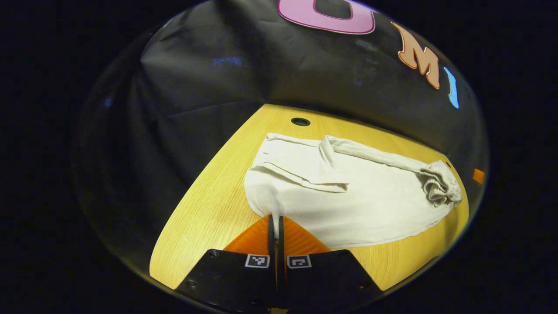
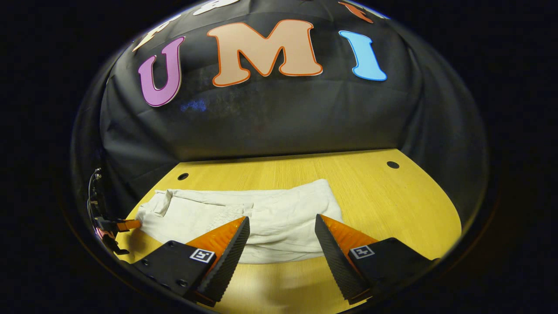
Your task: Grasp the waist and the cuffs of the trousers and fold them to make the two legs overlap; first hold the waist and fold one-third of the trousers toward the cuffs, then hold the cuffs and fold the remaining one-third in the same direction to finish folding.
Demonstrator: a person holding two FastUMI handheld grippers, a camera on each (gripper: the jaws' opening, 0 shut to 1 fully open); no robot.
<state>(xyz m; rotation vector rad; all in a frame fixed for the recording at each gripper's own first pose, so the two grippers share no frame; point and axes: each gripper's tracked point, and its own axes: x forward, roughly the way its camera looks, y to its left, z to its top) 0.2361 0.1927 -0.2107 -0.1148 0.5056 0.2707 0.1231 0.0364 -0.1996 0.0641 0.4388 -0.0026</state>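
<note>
- Trousers (image 1: 348,205) flat on the counter (image 1: 209,218), off-white, legs apparently already overlapped; bunched, rolled end at the right of the left gripper view, likely the elastic waist
- Left claw (image 1: 275,222) closed at the near edge of the cloth, fingers together with a sliver of fabric seemingly pinched between the tips; hold on the trousers judged probable, not certain
- Same claw seen small at the far left of the right gripper view, tips touching the trousers' end there
- Right claw (image 2: 282,231) wide apart, hovering just above the near edge of the trousers (image 2: 261,218), holding nothing
- Bare counter (image 2: 392,205) to the right of the cloth, with small round holes near the back edge
- Step in hand, as judged: legs laid together, thirds not yet folded; claws taking hold of one end before the first fold
- Next move calls for: right claw lowered onto the cloth edge and closed, both corners of one end gripped evenly, then lifted and carried along the length without dragging the lower layer
- Risk: top layer alone caught, leaving the legs skewed
</note>
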